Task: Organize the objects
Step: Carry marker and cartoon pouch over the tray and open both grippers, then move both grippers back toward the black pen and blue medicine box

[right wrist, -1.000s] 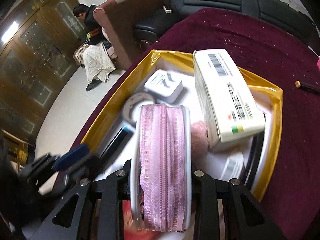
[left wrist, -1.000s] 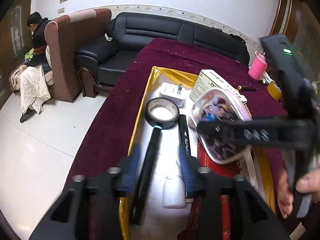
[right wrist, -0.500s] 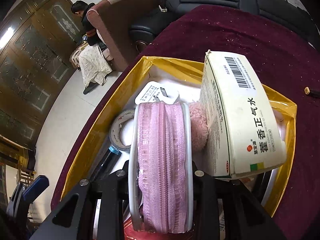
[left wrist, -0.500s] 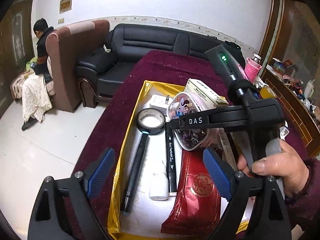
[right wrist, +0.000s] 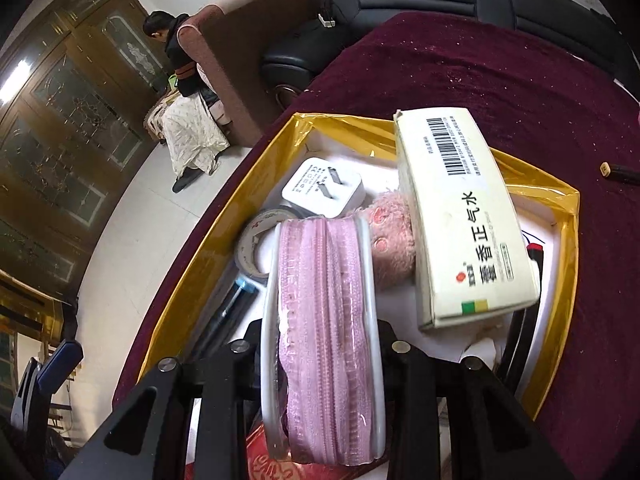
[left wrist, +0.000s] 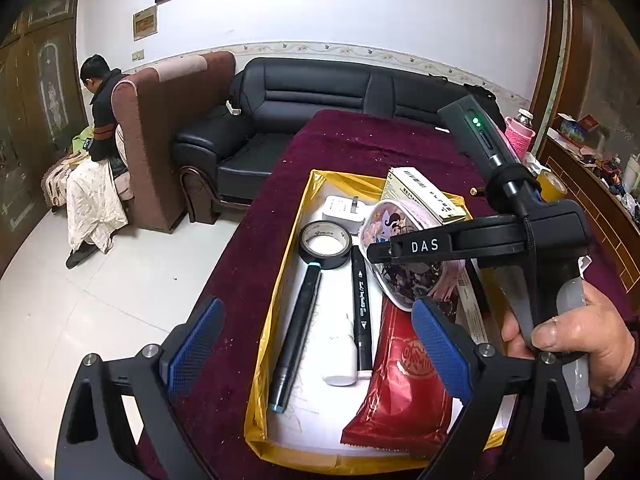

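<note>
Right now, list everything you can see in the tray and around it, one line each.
tray: one, gold-rimmed, on maroon table
tape roll: one, black, tray's far left
markers: two, black, lengthwise in tray
small bottle: one, white, between markers
charger plug: one, white, far end
medicine box: one, cream, tilted at right
red packet: one, near right
zip pouch: one, pink, gripped
left hand-held gripper: open, just opened, empty
right hand-held gripper: shut on pouch

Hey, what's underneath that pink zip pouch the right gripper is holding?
Under the pink zip pouch lie the red packet and the white floor of the gold tray. Whatever sits directly beneath the pouch is covered.
</note>
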